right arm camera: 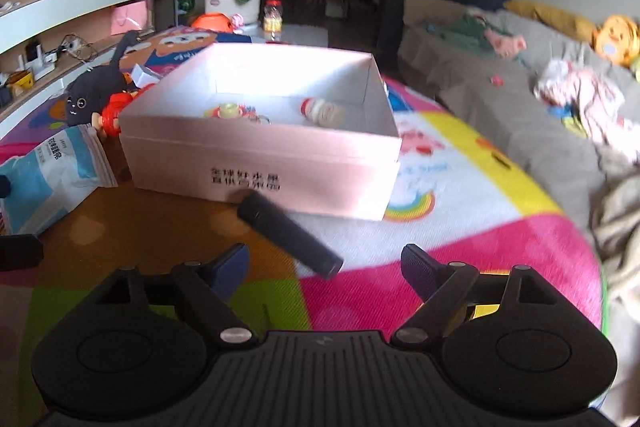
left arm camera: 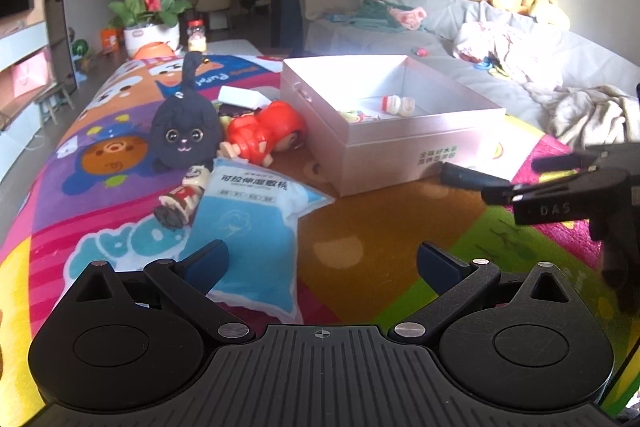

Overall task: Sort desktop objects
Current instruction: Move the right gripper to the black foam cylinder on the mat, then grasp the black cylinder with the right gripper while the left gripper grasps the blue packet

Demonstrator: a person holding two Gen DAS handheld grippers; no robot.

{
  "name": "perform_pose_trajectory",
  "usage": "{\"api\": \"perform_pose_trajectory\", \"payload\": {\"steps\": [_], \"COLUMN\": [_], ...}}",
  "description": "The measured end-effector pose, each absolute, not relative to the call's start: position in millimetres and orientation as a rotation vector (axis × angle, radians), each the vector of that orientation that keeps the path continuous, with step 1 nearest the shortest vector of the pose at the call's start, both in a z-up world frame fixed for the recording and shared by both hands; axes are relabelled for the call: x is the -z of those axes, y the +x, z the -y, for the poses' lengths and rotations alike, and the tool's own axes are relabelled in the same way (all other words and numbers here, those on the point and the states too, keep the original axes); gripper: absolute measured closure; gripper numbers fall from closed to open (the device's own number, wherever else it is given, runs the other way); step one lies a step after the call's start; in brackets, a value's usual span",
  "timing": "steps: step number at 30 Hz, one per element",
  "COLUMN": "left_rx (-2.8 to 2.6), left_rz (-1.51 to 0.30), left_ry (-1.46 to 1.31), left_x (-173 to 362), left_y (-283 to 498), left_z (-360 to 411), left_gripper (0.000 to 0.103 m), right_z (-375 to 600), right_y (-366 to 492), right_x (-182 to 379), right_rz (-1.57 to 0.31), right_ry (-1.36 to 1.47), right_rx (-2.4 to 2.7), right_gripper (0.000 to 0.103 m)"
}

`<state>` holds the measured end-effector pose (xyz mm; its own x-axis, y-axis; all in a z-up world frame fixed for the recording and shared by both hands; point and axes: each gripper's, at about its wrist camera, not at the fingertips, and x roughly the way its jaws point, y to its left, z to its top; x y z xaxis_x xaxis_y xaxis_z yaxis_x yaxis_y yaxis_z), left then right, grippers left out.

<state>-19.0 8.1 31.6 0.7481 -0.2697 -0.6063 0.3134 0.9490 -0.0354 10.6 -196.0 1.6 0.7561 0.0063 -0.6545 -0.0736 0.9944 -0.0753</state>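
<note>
The tube (right arm camera: pixel 290 237) lies free beside the box (right arm camera: pixel 260 163). Right gripper (right arm camera: pixel 324 267) jaws are apart, empty; they should be centred across the tube before closing. Left gripper (left arm camera: pixel 322 263) jaws are also apart.

Bare mat (left arm camera: pixel 360 227) lies open before the pink box (left arm camera: pixel 384 155), whose front wall a dark cylinder (right arm camera: pixel 290 235) partly blocks.

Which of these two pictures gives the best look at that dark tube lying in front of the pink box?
The right wrist view. There the dark cylinder lies whole and close, just ahead of the open right gripper, below the pink box. In the left wrist view only its far end shows, small and partly covered by the right gripper.
</note>
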Motion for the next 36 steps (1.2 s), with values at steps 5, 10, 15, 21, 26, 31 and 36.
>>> {"api": "perform_pose_trajectory", "payload": {"steps": [5,10,15,21,26,31,36], "left_rx": [0.307,0.299,0.290,0.280,0.234,0.209,0.199], "left_rz": [-0.655,-0.648,-0.650,-0.643,-0.628,-0.621,-0.655], "left_ry": [0.054,0.041,0.046,0.056,0.096,0.206,0.258], "left_x": [-30,-30,-28,-29,-29,-22,-12], "left_y": [-19,-21,-20,-22,-14,13,27], "left_z": [-14,-14,-13,-17,-22,-11,0], "left_gripper": [0.000,0.000,0.000,0.000,0.000,0.000,0.016], "right_z": [192,201,210,183,181,182,182], "right_y": [6,16,16,50,55,38,9], "right_x": [5,1,-12,12,16,4,-13], "right_rz": [-0.740,-0.626,-0.665,-0.736,-0.754,-0.740,-0.715], "right_ry": [-0.154,-0.283,0.035,-0.030,-0.023,-0.038,-0.089], "right_rx": [-0.037,0.174,0.001,-0.053,-0.083,-0.118,-0.185], "right_gripper": [0.051,0.051,0.012,0.003,0.023,0.028,0.028]}}
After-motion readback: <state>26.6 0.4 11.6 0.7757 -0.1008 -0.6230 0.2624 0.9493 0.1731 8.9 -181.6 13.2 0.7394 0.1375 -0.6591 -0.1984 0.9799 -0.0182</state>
